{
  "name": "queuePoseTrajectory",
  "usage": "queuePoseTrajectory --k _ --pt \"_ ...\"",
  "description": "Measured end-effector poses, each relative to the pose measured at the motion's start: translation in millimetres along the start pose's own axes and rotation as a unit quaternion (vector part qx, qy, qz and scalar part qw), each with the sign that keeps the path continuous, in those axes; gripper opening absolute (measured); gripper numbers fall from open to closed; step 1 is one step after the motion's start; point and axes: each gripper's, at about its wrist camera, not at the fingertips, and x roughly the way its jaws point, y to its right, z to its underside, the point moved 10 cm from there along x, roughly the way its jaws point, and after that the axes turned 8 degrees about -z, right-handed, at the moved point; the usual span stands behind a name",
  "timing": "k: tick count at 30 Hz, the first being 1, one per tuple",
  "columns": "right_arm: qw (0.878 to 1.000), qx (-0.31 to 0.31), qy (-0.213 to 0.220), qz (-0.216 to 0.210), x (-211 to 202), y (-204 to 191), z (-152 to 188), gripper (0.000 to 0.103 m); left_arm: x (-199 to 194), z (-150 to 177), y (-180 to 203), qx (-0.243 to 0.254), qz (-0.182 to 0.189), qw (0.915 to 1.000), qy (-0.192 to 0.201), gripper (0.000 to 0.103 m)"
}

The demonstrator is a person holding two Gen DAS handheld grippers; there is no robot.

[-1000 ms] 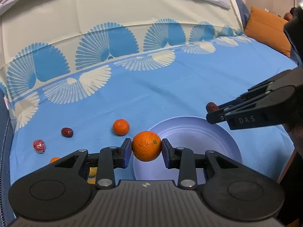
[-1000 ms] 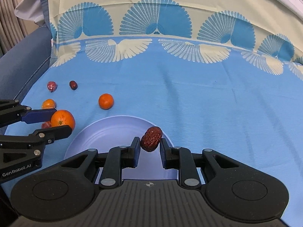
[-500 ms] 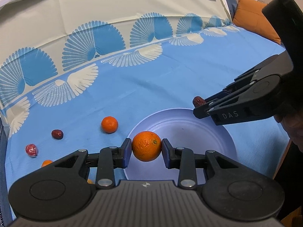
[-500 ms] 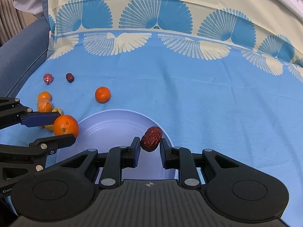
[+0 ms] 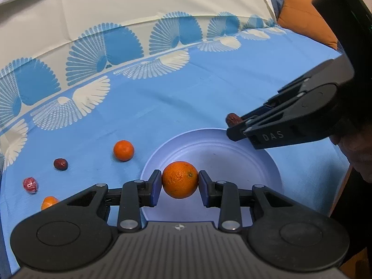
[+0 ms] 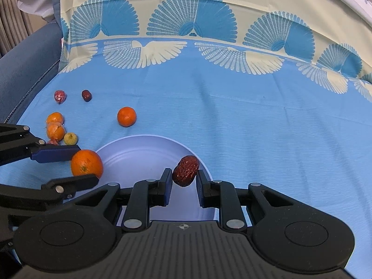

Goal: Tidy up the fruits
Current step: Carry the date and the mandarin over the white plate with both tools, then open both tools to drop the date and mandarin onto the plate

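Observation:
My left gripper (image 5: 179, 181) is shut on an orange (image 5: 180, 179) and holds it over the near left part of the pale blue plate (image 5: 232, 153). In the right wrist view that same orange (image 6: 86, 164) hangs at the plate's left rim (image 6: 139, 139). My right gripper (image 6: 183, 176) is shut on a wrinkled red date (image 6: 186, 170) above the plate's right side. From the left wrist view the date (image 5: 232, 119) sticks out of the right gripper's tips (image 5: 234, 130) over the plate's far rim.
Loose fruit lies on the blue cloth left of the plate: a small orange (image 6: 126, 116), a dark date (image 6: 86, 95), a red wrapped fruit (image 6: 60, 96), two more oranges (image 6: 55, 127) and a yellow-green fruit (image 6: 70, 138). An orange cushion (image 5: 304, 16) sits far right.
The left gripper has carried the orange from the plate's left edge to over the plate. The right gripper has stayed in place with the date.

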Motion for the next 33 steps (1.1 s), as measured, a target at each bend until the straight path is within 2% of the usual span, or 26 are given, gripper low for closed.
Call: queuePoseTrajectory --k 6,8,10,12,18,22,28,29,33 --pt "1.000 -0.005 -0.004 -0.001 0.9 -2.6 -0.1 0.023 0.4 2.9 5.7 0.005 0.016 0.9998 -0.005 0.039" --pt "1.000 -0.004 -0.007 0.001 2.0 -1.0 0.6 0.025 1.6 4.1 6.8 0.005 0.020 0.9997 -0.009 0.043" --pt "1.000 -0.005 -0.011 0.008 2.8 0.7 1.4 0.044 0.5 2.5 8.5 0.008 0.020 0.9998 -0.004 0.049" --pt "1.000 -0.005 -0.009 0.013 2.4 1.5 1.1 0.051 -1.0 2.1 8.8 0.006 0.023 0.9997 -0.001 0.052" --pt "1.000 0.000 -0.007 0.020 1.7 4.7 1.2 0.052 -1.0 2.4 8.3 0.008 0.018 0.9998 0.000 0.053" --pt "1.000 -0.003 -0.006 0.029 1.0 6.6 0.5 0.052 -1.3 1.9 8.1 0.011 0.006 0.9999 0.003 0.064" --pt "0.999 -0.004 -0.002 0.037 -0.3 10.2 -1.2 0.053 -1.3 1.1 7.0 0.015 -0.008 0.9998 0.010 0.071" --pt "0.999 -0.004 -0.002 0.037 -0.4 10.5 -1.1 0.054 -1.1 0.8 5.8 0.015 -0.012 0.9997 0.011 0.072" --pt "0.999 -0.002 0.003 0.039 -1.6 11.6 -2.0 0.068 0.3 -0.8 0.3 0.009 -0.026 0.9995 0.015 0.073"
